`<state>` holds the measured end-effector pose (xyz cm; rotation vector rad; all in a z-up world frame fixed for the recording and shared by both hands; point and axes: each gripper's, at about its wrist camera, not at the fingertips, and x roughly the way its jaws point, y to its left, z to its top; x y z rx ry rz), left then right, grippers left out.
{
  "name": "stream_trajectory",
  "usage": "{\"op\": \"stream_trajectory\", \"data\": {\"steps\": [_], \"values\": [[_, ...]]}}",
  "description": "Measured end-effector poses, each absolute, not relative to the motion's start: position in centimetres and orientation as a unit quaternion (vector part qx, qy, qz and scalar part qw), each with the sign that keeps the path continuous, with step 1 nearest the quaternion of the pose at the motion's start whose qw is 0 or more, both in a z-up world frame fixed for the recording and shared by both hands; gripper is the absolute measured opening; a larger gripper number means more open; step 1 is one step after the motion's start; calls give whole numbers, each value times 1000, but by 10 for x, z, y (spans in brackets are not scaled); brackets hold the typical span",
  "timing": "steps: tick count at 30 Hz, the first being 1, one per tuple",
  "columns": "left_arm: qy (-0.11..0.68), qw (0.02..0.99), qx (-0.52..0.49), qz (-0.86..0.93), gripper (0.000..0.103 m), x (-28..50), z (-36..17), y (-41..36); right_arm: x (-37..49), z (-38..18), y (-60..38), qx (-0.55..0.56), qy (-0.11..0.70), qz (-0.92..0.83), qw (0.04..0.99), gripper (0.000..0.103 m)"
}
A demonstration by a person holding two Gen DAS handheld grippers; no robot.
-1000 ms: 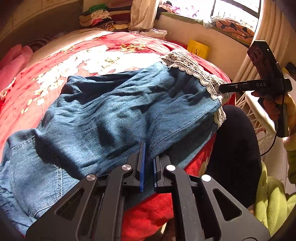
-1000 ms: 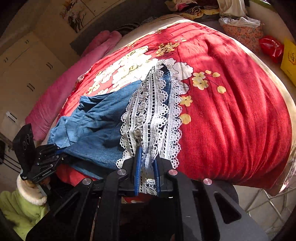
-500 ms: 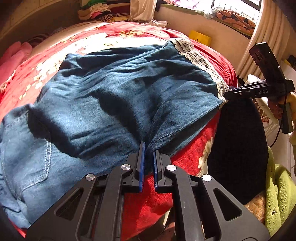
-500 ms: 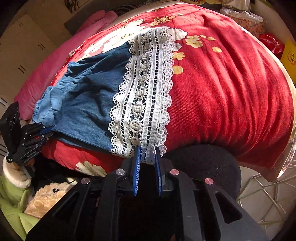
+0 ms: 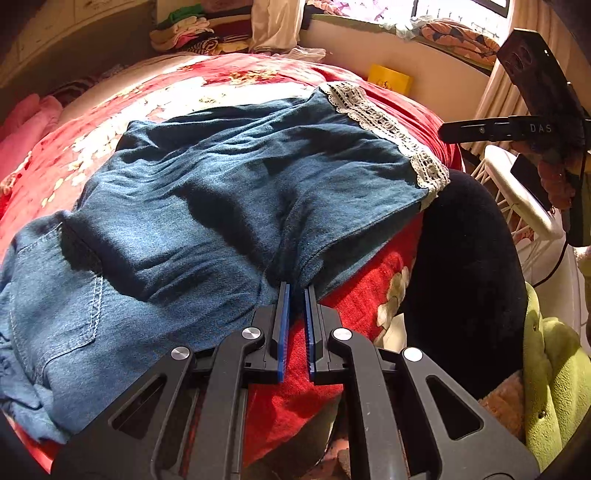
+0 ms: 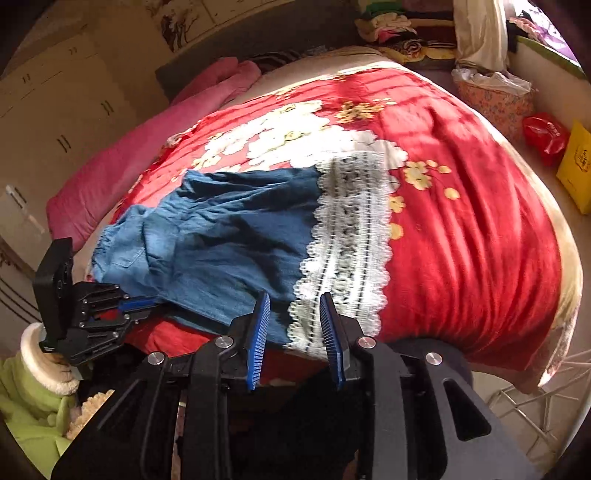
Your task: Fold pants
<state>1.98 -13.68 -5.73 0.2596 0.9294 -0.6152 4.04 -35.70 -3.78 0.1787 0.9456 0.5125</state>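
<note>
With the left gripper (image 5: 296,291) clamped on the pants (image 5: 221,206) at the bed's (image 6: 461,221) near edge and the right gripper (image 6: 294,314) opening off the lace hem (image 6: 351,236), lay that hem flat — no tugging — before letting go.

Red floral blanket (image 6: 461,236), pink pillow (image 6: 122,162)

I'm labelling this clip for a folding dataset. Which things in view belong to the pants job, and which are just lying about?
Part of the job:
- denim pants with lace hem
- left tool, shut on the denim edge
- right tool, opening, off the lace
- red floral blanket, the work surface

Lying about:
- pink bedding
- yellow box
- stacked clothes
</note>
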Motion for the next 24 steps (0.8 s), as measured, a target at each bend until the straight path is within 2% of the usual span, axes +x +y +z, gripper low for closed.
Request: {"op": "stream_trajectory", "data": {"steps": [5,9,11,12,13,14,16,18,24], "values": [[459,831,118,-291,3,17,-68,-135,67,-88,-325,73,533,224,813,29],[464,829,107,-293,4,15,-66,-132,66,-94,-324,75,525,223,818,29],[459,831,90,-300,15,16,-57,-129,64,-90,-328,94,526,241,810,36],[455,834,78,-302,29,17,-49,-125,63,-86,-332,104,523,250,808,41],[448,838,70,-303,37,18,-41,-122,60,-80,-336,109,513,254,813,43],[440,844,61,-302,38,20,-31,-118,57,-71,-341,108,498,256,822,44],[425,854,43,-296,52,30,-13,-108,55,-52,-352,109,464,258,841,49],[412,867,36,-277,62,46,2,-100,59,-35,-368,118,436,248,857,54],[404,889,15,-215,69,122,25,-80,111,-16,-414,167,414,203,872,63]]}}
